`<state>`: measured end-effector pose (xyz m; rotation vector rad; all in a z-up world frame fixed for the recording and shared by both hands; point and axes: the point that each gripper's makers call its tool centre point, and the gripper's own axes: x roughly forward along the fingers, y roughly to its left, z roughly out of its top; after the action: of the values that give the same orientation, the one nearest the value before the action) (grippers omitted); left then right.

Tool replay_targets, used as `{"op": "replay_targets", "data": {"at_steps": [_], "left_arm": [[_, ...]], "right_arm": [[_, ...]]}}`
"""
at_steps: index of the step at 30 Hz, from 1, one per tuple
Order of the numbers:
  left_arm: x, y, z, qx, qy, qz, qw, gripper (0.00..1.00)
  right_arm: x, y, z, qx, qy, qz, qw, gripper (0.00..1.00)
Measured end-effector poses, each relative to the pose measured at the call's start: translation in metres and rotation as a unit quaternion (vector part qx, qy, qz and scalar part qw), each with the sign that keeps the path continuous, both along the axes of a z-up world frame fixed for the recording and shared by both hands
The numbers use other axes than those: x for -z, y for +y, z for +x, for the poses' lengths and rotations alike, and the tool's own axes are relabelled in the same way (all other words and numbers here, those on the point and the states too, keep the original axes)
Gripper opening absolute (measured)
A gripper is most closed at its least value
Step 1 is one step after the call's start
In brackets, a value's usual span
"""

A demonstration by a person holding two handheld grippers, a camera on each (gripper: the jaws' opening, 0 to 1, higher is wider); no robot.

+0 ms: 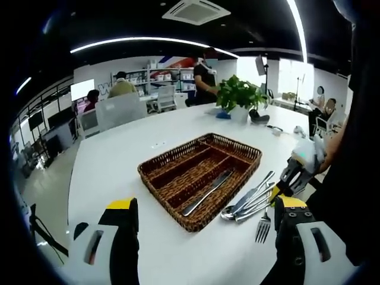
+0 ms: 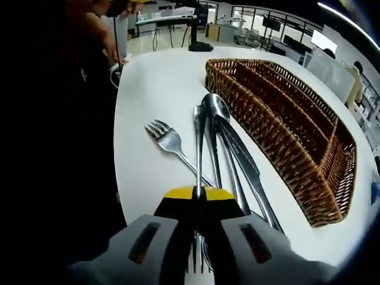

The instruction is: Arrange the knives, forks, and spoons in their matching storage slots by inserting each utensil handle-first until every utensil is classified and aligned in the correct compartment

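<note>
The loose cutlery lies in a bundle on the white surface (image 1: 119,172), just beside the near right edge of the wicker tray (image 1: 178,217). In the right gripper view we count a fork (image 2: 163,138) splayed off to the left, a spoon (image 2: 215,107) with its bowl pointing away, and at least one long flat knife (image 2: 246,163) crossing under it; the stems overlap, so we cannot tell the exact number. We judge these pieces light, rigid and slick: polished metal that can pivot or slide out of a pinch. A hold on the narrow stem, away from bowl or tines, should steady one and leave the handle end free to go in first.

The right tongs (image 2: 199,196) are closed on a thin metal stem in the bundle, one that runs forward between the yellow tips toward the spoon; which utensil it belongs to we cannot say for sure. The left tongs (image 1: 202,208) stand wide apart with nothing between them, well short of the tray.

One knife (image 1: 208,193) already rests diagonally in the tray's near long compartment. The tray is a brown woven rectangle, stiff-rimmed, divided into long slots with a short cross slot at the far end. Its rough weave may snag tines. Beyond it sits a potted plant (image 1: 239,98).
</note>
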<state>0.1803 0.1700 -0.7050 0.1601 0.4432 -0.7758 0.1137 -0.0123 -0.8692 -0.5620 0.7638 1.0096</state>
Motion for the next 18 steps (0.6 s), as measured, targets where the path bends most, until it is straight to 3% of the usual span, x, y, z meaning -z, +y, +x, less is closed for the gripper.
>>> {"op": "replay_targets", "data": {"at_steps": [7, 18], "left_arm": [[0.003, 0.000, 0.001, -0.001, 0.001, -0.001, 1.0000, 0.97], [0.005, -0.003, 0.003, 0.002, 0.001, -0.002, 1.0000, 0.97]], "right_arm": [[-0.002, -0.005, -0.004, 0.003, 0.020, 0.007, 0.9998, 0.00], [-0.024, -0.002, 0.003, -0.026, -0.006, 0.004, 0.9996, 0.00]]}}
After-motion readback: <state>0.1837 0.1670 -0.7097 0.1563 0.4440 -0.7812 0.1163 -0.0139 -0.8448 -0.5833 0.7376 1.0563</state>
